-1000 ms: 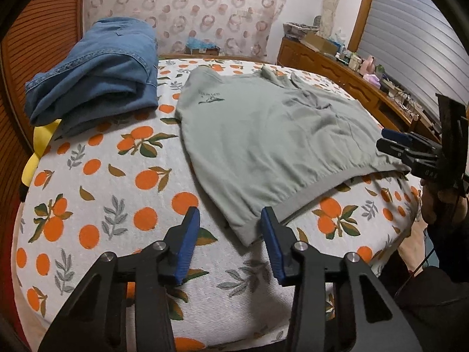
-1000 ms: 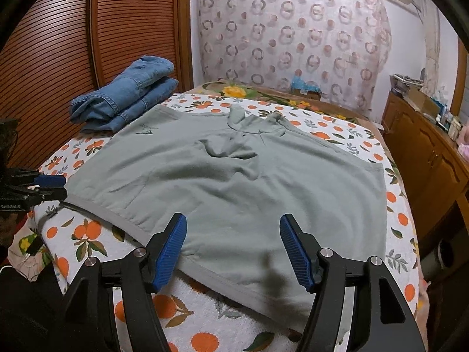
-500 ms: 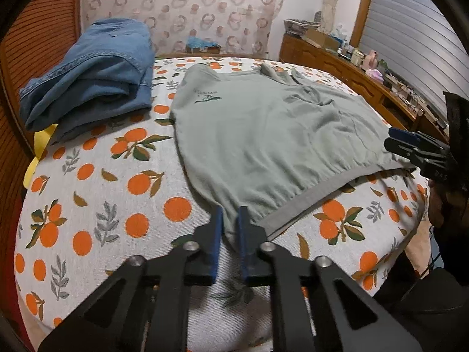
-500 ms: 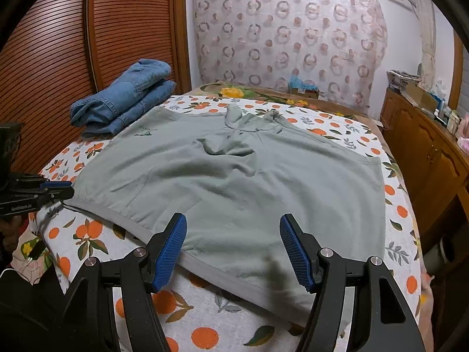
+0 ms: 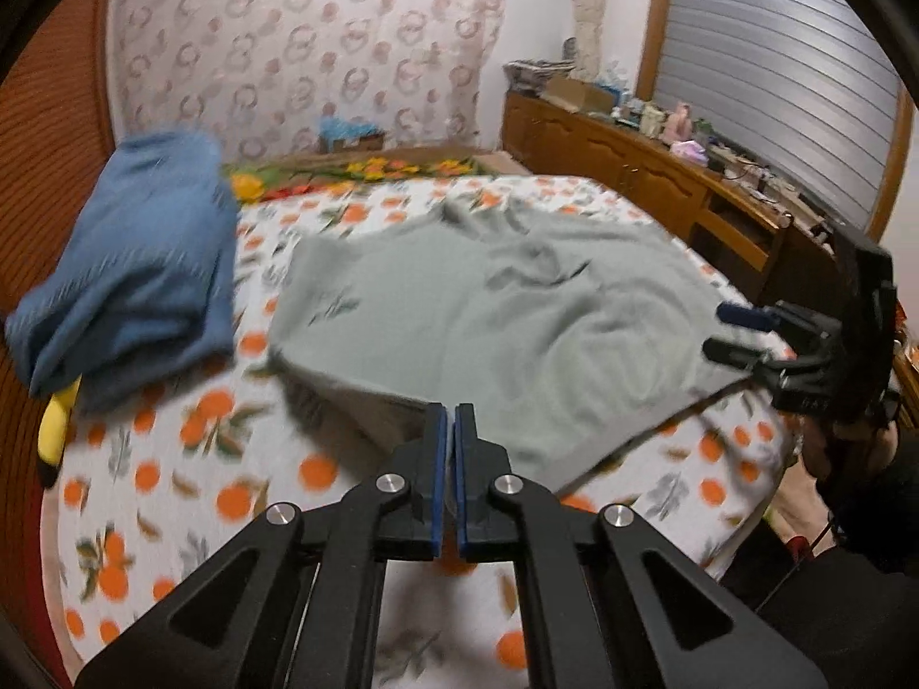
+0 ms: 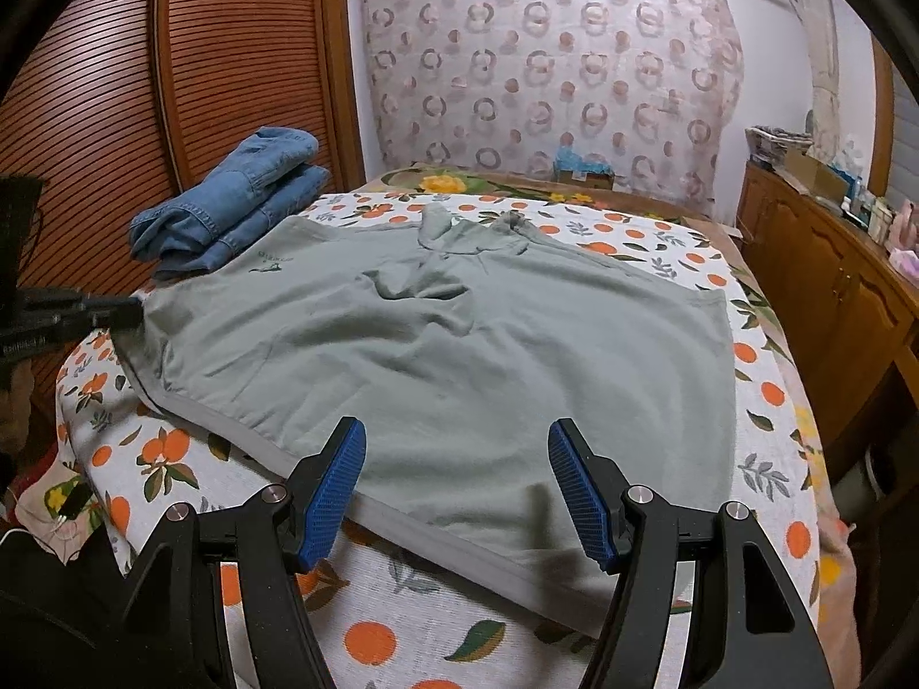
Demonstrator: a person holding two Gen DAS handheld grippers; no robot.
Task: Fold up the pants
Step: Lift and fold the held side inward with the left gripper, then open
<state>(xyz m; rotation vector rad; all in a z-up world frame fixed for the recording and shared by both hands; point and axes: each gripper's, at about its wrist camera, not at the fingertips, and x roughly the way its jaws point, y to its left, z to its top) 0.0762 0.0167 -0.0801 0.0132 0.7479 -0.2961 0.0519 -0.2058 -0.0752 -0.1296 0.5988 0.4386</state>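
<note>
A bed [image 6: 769, 396] fills the room, covered with a white sheet [image 5: 172, 459] printed with oranges and leaves. A grey-green garment [image 6: 459, 356] lies spread flat over the middle of it. Folded jeans [image 6: 235, 201] rest at the far left corner of the bed, just beside the garment. Behind them stands a brown slatted door [image 6: 172, 86], and at the far end hangs a curtain [image 6: 545, 69] with ring patterns. A wooden cabinet [image 6: 833, 275] with many small things on top runs along the right wall.

The left gripper [image 5: 450, 419] has its jaws clenched on the near left corner of the garment, which is raised a little off the sheet. The right gripper [image 6: 456, 488] is over the near hem, its jaws released and wide apart, holding nothing.
</note>
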